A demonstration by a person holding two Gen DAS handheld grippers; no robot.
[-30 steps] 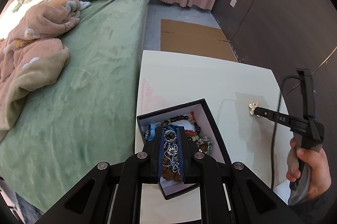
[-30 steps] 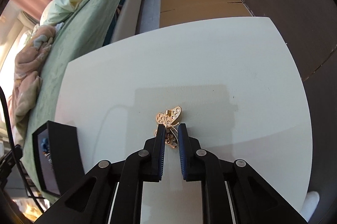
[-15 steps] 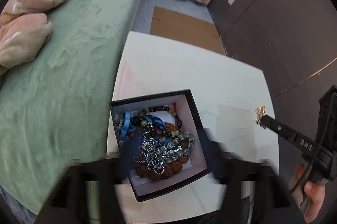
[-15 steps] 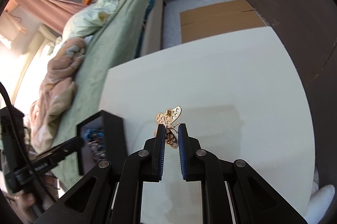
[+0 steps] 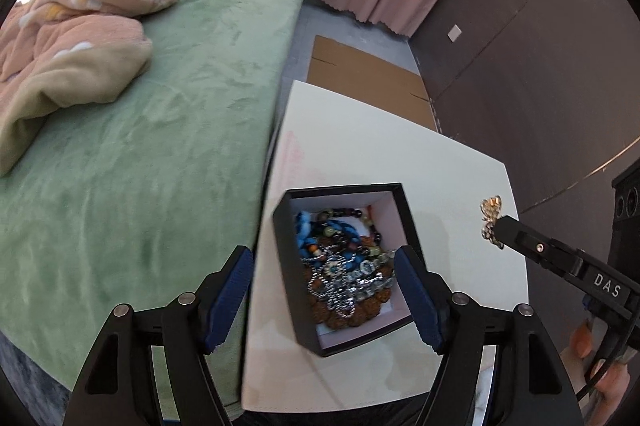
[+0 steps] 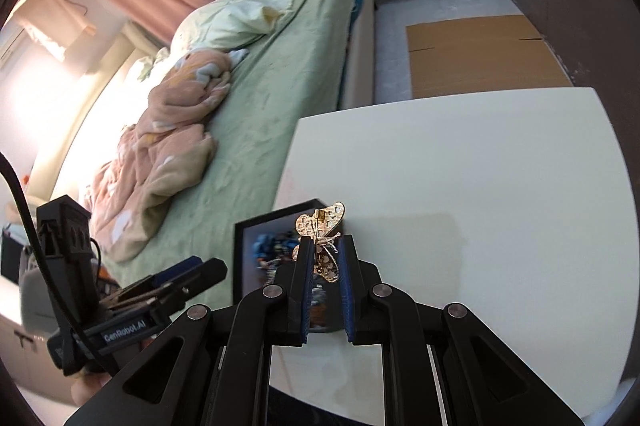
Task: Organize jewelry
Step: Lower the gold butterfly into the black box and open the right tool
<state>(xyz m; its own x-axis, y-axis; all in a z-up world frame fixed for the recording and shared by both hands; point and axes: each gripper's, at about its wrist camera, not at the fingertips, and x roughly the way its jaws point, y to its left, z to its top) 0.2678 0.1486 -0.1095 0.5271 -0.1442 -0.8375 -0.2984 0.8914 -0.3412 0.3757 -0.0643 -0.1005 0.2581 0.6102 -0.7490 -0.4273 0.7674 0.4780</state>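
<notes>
A black jewelry box (image 5: pixel 408 222) with a pale lining sits on the white table (image 5: pixel 360 137) near its left edge. It holds a heap of bead bracelets and a silver chain (image 5: pixel 340 282). My left gripper (image 5: pixel 325 266) is open and empty above the box. My right gripper (image 6: pixel 325 246) is shut on a gold butterfly brooch (image 6: pixel 320 226) and holds it in the air to the right of the box; the brooch also shows in the left wrist view (image 5: pixel 491 214). The box (image 6: pixel 244 238) appears just left of the brooch in the right wrist view.
A bed with a green cover (image 5: pixel 160 129) and a pink blanket (image 5: pixel 80 37) runs along the table's left side. Flat cardboard (image 5: pixel 360 73) lies on the floor beyond the table. A dark wall (image 5: pixel 540 73) stands to the right.
My left gripper let the silver chain go into the box, opened wide and lifted. My right gripper rose off the table with the brooch and moved left towards the box.
</notes>
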